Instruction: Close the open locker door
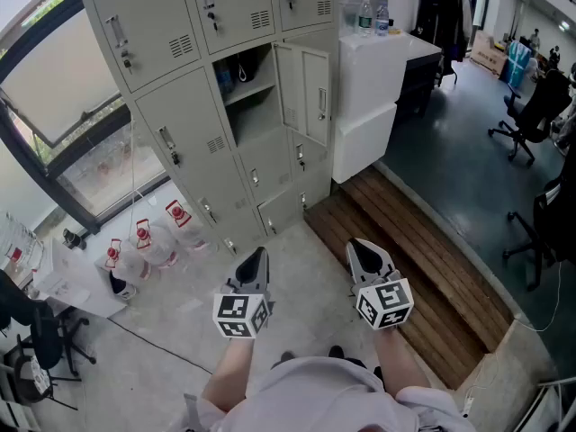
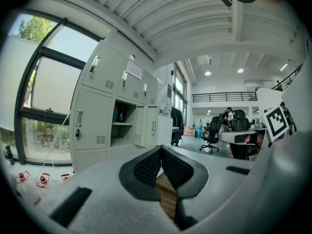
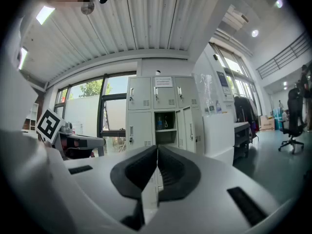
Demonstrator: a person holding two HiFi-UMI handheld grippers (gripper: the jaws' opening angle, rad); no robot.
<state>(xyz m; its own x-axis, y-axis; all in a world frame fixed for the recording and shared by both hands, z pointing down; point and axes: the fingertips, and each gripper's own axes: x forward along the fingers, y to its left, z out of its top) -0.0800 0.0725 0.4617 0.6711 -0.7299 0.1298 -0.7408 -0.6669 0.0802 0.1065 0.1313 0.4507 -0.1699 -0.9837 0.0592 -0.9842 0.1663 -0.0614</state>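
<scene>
Head view: open locker door (image 1: 306,93), an upright panel, stood at upper centre, well apart from the left gripper (image 1: 258,256) and right gripper (image 1: 364,247), both low in frame, closed and empty, the right seemingly nearer.

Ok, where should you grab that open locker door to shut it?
Probably take the open locker door by its free upright edge, the one away from the hinge. It is a thin flat panel swung out to the right of its open compartment, so jaws fit across that edge. Come from the right and swing it left.
</scene>
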